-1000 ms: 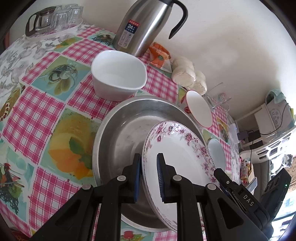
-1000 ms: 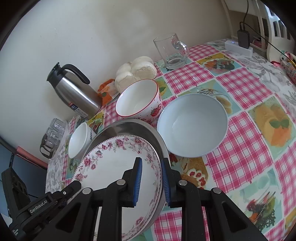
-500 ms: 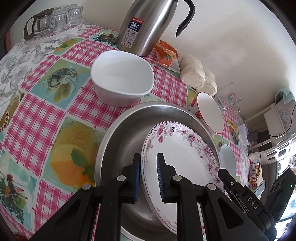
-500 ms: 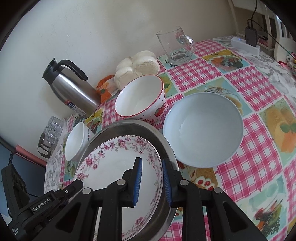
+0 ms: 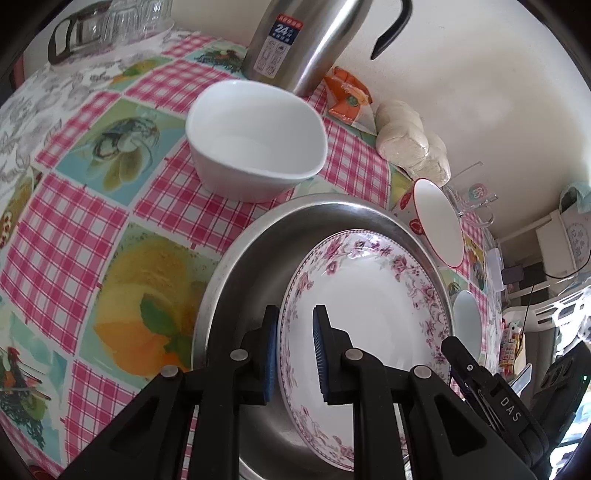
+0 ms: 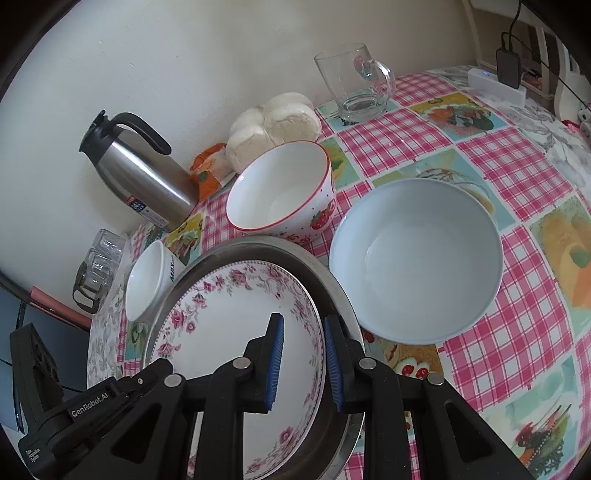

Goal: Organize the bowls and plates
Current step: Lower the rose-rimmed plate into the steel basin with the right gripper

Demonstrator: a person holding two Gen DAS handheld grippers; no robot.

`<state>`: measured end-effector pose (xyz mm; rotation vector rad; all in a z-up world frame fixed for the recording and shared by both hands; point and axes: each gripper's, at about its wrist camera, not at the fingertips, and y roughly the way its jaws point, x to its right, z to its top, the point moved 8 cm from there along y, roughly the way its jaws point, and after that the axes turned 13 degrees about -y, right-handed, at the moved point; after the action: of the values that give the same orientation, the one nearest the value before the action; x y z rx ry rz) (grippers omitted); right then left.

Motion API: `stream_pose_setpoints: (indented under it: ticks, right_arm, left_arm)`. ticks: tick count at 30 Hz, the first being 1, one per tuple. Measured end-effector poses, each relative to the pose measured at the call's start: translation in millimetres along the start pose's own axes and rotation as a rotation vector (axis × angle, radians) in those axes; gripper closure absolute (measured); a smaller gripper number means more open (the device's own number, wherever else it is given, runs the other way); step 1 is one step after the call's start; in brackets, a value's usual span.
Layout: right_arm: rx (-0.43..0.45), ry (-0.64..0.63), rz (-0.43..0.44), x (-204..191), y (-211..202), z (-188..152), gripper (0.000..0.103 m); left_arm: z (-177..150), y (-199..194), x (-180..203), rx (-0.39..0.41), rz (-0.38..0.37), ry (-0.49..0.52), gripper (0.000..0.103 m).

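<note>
A white plate with a pink floral rim point(image 5: 369, 314) point(image 6: 221, 325) lies tilted inside a wide steel dish point(image 5: 251, 266) point(image 6: 332, 288). My left gripper point(image 5: 295, 325) is shut on the plate's left rim. On the opposite rim, my right gripper point(image 6: 303, 332) is shut too. Each gripper shows in the other's view: the right one point(image 5: 491, 398) and the left one point(image 6: 92, 406). Around the dish stand a white bowl point(image 5: 255, 140) point(image 6: 146, 280), a strawberry-patterned bowl point(image 6: 280, 192) point(image 5: 439, 225) and a pale blue bowl point(image 6: 413, 258).
A steel thermos point(image 5: 295, 40) point(image 6: 144, 177), bagged buns point(image 6: 273, 125) and an orange packet point(image 5: 347, 96) line the wall. A glass mug point(image 6: 354, 85) stands behind the bowls. A tray of glasses point(image 5: 107, 26) sits at the far corner. The checked tablecloth point(image 5: 74, 206) covers the table.
Both grippers have sunk a little with the floral plate, bringing it lower into the steel dish. The bowls and thermos look closer; none of them has moved.
</note>
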<state>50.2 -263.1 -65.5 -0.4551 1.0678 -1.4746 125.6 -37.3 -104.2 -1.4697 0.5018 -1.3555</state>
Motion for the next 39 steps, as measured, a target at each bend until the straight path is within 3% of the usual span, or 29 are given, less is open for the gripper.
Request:
stream_pose_setpoints:
  ticks: [21, 39]
  right_arm:
    - [-0.031, -0.173, -0.098, -11.3, -1.1, -6.5, 0.078]
    - [-0.052, -0.240, -0.106, -19.7, -2.7, -13.2, 0.077]
  left_arm:
    - [-2.2, -9.3, -6.4, 0.007, 0.004, -0.045, 0.086]
    - [-2.0, -17.6, -8.0, 0.027, 0.034, -0.056, 0.086]
